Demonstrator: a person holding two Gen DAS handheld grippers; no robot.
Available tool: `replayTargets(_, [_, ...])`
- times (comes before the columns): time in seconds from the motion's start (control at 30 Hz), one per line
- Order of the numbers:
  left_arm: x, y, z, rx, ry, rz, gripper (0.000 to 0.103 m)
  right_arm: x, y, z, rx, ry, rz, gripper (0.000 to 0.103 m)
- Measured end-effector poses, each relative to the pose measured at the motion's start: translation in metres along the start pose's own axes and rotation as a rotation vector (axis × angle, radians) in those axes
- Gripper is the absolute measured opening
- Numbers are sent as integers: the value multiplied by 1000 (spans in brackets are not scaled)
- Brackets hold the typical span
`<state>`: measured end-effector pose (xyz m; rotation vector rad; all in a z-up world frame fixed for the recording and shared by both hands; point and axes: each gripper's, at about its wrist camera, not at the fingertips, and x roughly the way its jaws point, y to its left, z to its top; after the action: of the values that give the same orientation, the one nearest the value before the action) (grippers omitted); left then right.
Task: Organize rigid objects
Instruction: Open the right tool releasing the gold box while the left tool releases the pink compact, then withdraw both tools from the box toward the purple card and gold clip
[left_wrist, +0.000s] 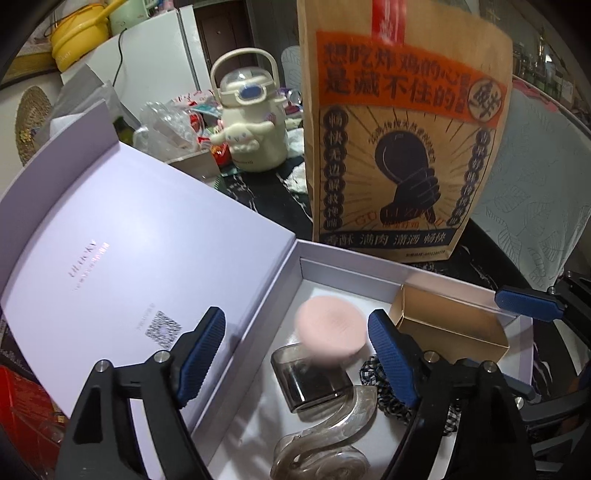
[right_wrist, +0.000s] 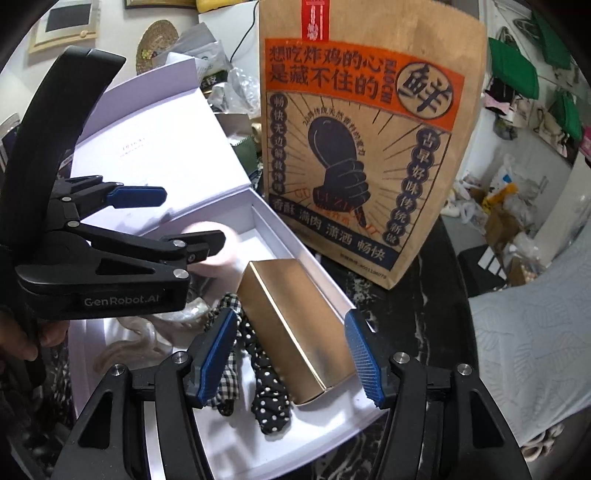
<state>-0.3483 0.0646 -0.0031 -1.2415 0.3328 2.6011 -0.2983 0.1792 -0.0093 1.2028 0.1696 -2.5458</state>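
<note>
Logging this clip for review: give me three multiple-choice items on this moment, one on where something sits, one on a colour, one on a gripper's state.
1. Where is the gold box?
A. Inside the open white box
B. On top of the paper bag
C. Beside the cream kettle

2. What colour is the round puff?
A. Green
B. Pink
C. Black

3. How does the right gripper stand?
A. Shut on the gold box
B. Shut on the hair ties
C. Open, fingers either side of the gold box

Answers:
1 A, it lies within the white walls, next to the hair ties.
2 B, it shows pale pink in the left wrist view.
3 C, both blue pads stand apart from the box's sides.
</note>
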Motion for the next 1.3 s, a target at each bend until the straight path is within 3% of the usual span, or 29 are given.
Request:
replayTargets(0.33, [-22, 11, 7, -32, -43, 7, 87, -24, 1, 4, 3, -41, -32, 62])
replayTargets(0.77, [-99, 23, 4, -48, -155, 28, 88, -77, 23, 14, -25, -151, -63, 67])
replayTargets(0.87, [-116, 25, -1, -55, -176, 34, 92, -95, 32, 14, -35, -184, -67, 70])
replayTargets(0.93, [-128, 26, -4, -58, -191, 36, 103, -105, 37, 14, -40, -199, -69, 72])
replayTargets(1.3, [-179, 25, -45, -59, -224, 21, 103, -154, 67, -9, -77, -271, -74, 78])
